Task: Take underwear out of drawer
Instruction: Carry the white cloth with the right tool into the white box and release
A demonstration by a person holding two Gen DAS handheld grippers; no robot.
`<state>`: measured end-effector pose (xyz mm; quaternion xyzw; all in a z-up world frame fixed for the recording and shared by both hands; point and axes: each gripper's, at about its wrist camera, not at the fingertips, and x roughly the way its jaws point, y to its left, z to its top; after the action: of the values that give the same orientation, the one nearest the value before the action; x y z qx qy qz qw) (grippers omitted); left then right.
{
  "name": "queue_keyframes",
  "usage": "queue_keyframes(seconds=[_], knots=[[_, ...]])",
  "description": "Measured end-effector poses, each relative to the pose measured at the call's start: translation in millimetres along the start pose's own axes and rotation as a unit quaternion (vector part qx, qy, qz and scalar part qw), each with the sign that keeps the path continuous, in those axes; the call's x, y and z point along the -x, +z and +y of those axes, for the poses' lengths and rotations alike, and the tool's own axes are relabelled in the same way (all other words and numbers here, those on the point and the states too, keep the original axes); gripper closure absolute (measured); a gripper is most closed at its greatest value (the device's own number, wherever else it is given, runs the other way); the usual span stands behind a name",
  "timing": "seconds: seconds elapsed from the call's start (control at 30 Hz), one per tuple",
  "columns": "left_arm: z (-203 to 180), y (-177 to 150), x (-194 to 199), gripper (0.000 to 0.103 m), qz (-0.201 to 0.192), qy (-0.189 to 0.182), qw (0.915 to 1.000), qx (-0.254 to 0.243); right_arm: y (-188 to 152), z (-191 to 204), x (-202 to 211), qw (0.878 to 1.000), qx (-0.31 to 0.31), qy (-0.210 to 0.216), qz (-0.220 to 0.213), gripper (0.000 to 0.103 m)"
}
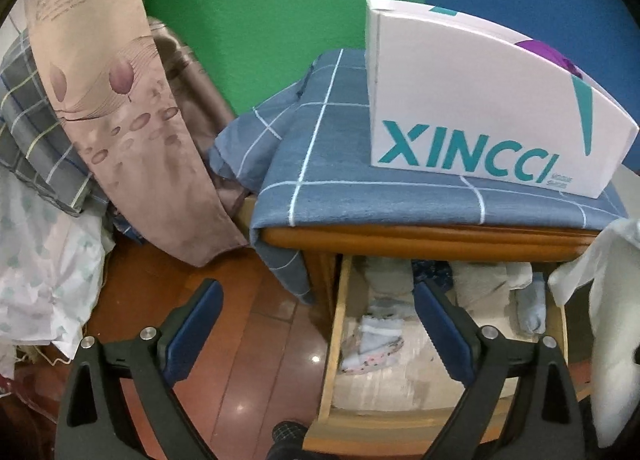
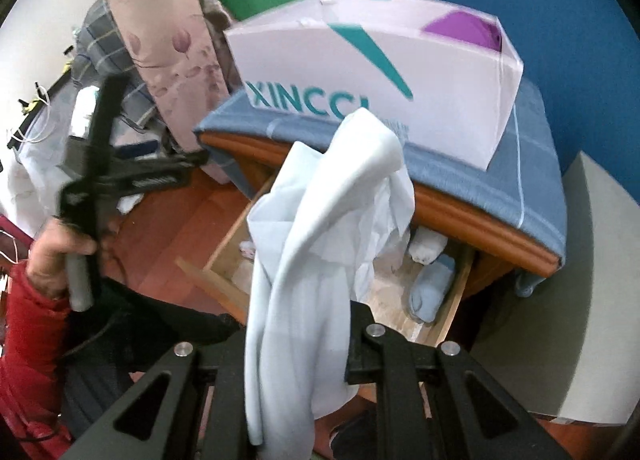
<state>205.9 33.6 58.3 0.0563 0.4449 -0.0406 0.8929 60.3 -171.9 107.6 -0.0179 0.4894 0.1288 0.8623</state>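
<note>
The wooden drawer [image 1: 334, 340] of the nightstand stands pulled out, with folded pale cloths and light blue rolled pieces [image 1: 530, 312] inside. My left gripper [image 1: 320, 320] hangs open over the drawer's left wall, one finger over the floor and one over the drawer, with nothing between them. In the right wrist view my right gripper [image 2: 298, 344] is shut on a pale white piece of underwear [image 2: 320, 240], which hangs lifted above the drawer [image 2: 224, 236] and hides the fingertips. The same cloth [image 1: 608, 300] shows at the right edge of the left wrist view.
A white XINCCI box [image 1: 460, 108] sits on the blue checked cloth [image 1: 340, 188] covering the nightstand. A floral curtain [image 1: 132, 120] and heaped bedding [image 1: 40, 260] crowd the left. A hand [image 2: 56, 252] with a red sleeve holds the left gripper. Wooden floor [image 1: 248, 340] lies in front.
</note>
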Motion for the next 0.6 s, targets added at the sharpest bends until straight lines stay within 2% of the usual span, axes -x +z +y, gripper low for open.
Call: queue_keyframes(seconds=[0.3,0.6], knots=[[-10,-2,2,0.007,-0.001,0.002,0.9999,-0.016,42,24,71,0.996,0.027,-0.006,-0.08,0.088],[-7,-1,3,0.007,0.0,-0.002,0.9999,-0.014,134,28,125,0.984,0.041,-0.042,-0.168,0.088]])
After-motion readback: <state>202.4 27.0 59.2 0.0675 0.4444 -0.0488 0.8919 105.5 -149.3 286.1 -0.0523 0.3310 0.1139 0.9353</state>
